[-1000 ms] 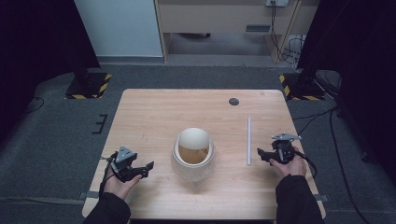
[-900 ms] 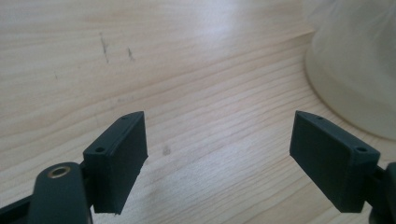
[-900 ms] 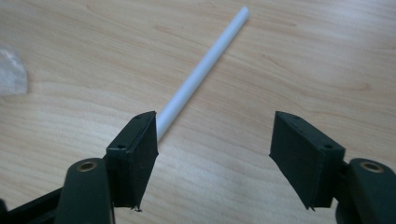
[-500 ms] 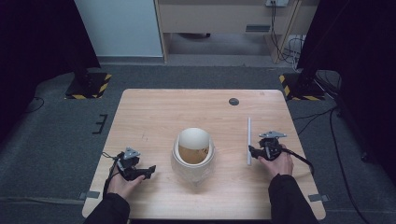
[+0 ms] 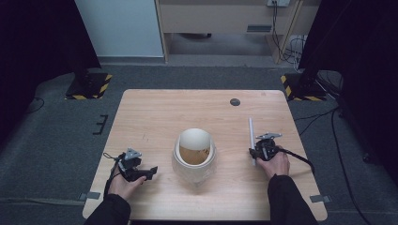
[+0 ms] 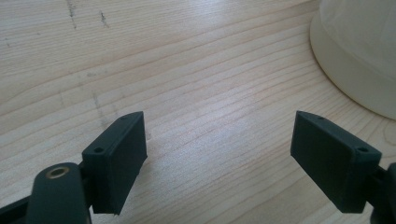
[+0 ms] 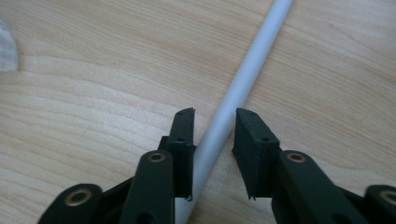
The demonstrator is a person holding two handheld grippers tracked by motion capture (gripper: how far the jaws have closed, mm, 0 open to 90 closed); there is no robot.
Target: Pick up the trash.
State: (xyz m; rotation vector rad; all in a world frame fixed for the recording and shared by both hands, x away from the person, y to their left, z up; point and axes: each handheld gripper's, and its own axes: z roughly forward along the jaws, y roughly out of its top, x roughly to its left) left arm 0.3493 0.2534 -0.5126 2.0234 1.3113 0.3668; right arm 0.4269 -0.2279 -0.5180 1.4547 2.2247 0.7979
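Note:
A thin white rod [image 5: 251, 133] lies on the wooden table [image 5: 164, 117] at the right. My right gripper [image 5: 256, 152] reaches over its near end. In the right gripper view the rod [image 7: 254, 65] runs between the two black pads of the right gripper [image 7: 214, 114]. The jaws have just been closing and stand close on either side, a sliver of gap still showing. A cream round pot [image 5: 193, 153] stands mid-table, mouth up. My left gripper [image 5: 149, 172] rests open at the front left. The left gripper view has it [image 6: 219, 126] with bare wood between its pads and the pot's wall [image 6: 364, 56] to the right.
A small dark round disc [image 5: 235, 101] lies near the table's far edge. A pale scrap [image 7: 7, 44] sits at the left edge of the right gripper view. Dark floor, striped stand bases and cables surround the table.
My right hand has moved left and slightly forward to the rod's near end, and its jaws have narrowed around the rod. The left hand has barely shifted.

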